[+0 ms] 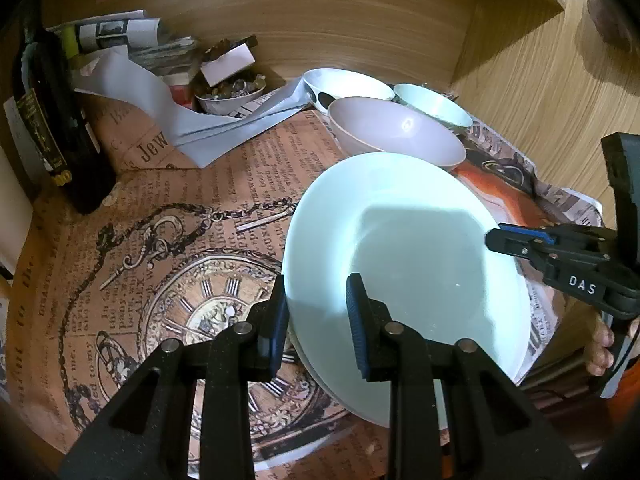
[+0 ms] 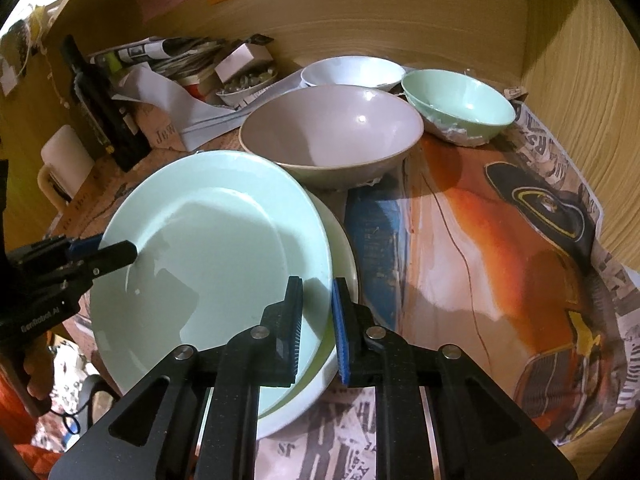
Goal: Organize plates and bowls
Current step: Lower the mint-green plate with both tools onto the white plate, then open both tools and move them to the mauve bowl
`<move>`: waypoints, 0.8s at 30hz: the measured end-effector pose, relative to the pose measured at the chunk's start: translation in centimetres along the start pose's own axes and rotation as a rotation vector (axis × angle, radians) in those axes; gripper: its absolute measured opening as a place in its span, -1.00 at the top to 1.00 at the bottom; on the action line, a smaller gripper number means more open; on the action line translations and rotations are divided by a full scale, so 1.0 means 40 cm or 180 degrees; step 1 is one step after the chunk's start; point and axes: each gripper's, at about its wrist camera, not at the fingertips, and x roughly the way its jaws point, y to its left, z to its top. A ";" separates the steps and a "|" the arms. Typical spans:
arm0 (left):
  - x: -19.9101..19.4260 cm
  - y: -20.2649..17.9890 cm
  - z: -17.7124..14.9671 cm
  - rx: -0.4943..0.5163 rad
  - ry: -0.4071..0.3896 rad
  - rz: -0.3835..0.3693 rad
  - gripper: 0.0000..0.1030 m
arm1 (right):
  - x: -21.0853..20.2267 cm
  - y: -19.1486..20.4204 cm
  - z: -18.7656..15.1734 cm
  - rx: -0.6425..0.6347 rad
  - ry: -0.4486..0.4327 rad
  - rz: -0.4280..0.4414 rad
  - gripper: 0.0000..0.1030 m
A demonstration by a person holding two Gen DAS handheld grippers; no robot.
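A pale mint plate (image 1: 404,248) (image 2: 212,252) lies on top of a white plate (image 2: 340,248) on the printed paper. My left gripper (image 1: 318,320) straddles the mint plate's left rim, one finger outside and one inside, with a wide gap. My right gripper (image 2: 318,328) straddles the opposite rim with a narrow gap; whether the pads press it is unclear. Behind stand a large lilac-grey bowl (image 1: 396,128) (image 2: 332,136), a mint bowl (image 2: 460,104) (image 1: 434,104) and a white bowl (image 2: 352,72) (image 1: 344,84).
A dark bottle (image 1: 60,128) (image 2: 104,108) stands at the left. Folded papers and a small dish of trinkets (image 1: 230,94) lie at the back. A white mug (image 2: 64,164) sits left. Wooden walls (image 2: 580,92) close the back and right.
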 end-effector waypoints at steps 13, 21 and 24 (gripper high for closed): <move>0.045 0.025 0.000 -0.0091 0.0195 -0.0075 0.42 | -0.010 -0.004 -0.018 0.0055 -0.0014 0.0063 0.75; 0.050 -0.005 0.005 0.0125 0.0129 0.0115 0.41 | -0.029 -0.004 -0.019 0.0091 -0.0130 0.0122 0.82; 0.053 -0.005 0.009 0.0141 0.0129 0.0107 0.38 | -0.032 0.010 -0.016 0.0016 -0.0158 0.0058 0.82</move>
